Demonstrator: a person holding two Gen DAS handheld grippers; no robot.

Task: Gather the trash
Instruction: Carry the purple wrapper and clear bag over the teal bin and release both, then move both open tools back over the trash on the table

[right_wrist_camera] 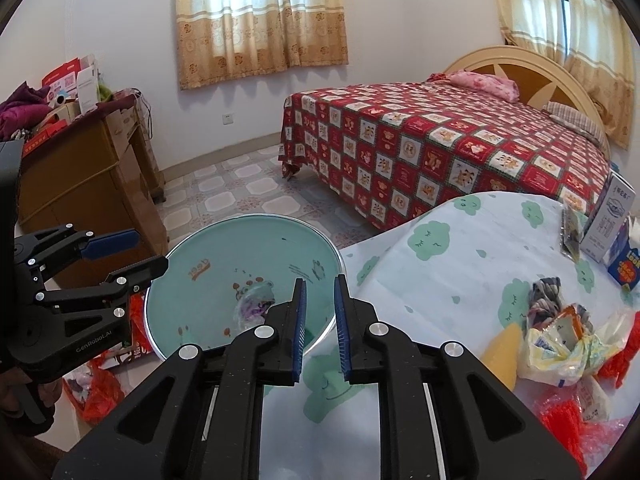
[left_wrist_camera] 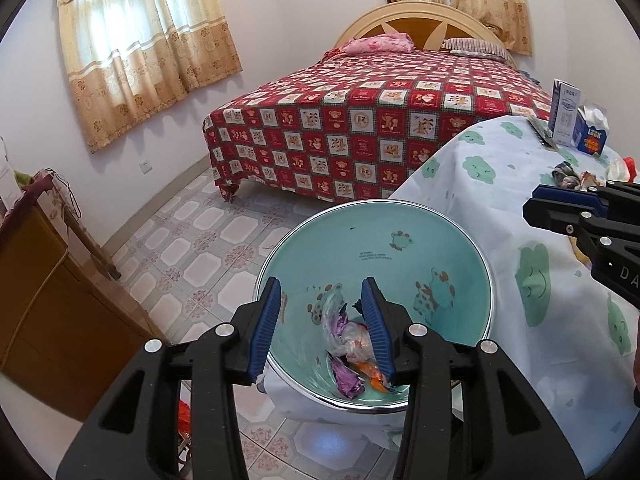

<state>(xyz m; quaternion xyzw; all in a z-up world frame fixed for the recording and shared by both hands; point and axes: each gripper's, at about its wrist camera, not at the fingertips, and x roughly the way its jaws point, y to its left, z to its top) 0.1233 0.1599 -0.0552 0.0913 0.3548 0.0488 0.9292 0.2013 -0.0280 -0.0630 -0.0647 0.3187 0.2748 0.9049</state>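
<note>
A teal enamel basin (left_wrist_camera: 400, 264) with a metal rim sits at the table's left edge and holds crumpled wrappers (left_wrist_camera: 352, 344), clear, purple and orange. It also shows in the right wrist view (right_wrist_camera: 224, 256). My left gripper (left_wrist_camera: 324, 292) is open and empty, with its fingers just above the basin. My right gripper (right_wrist_camera: 320, 280) is open and empty, over the table edge beside the basin; it shows in the left wrist view (left_wrist_camera: 532, 204). A pile of trash (right_wrist_camera: 560, 340) lies on the table to its right: wrappers, plastic bags, red packaging.
The table wears a white cloth with green clouds (right_wrist_camera: 460, 264). Cartons (right_wrist_camera: 612, 232) stand at its far right. A bed with a red patterned cover (right_wrist_camera: 440, 144) lies behind. A wooden cabinet (right_wrist_camera: 88, 176) stands at left. Red bags (right_wrist_camera: 100, 392) lie on the tiled floor.
</note>
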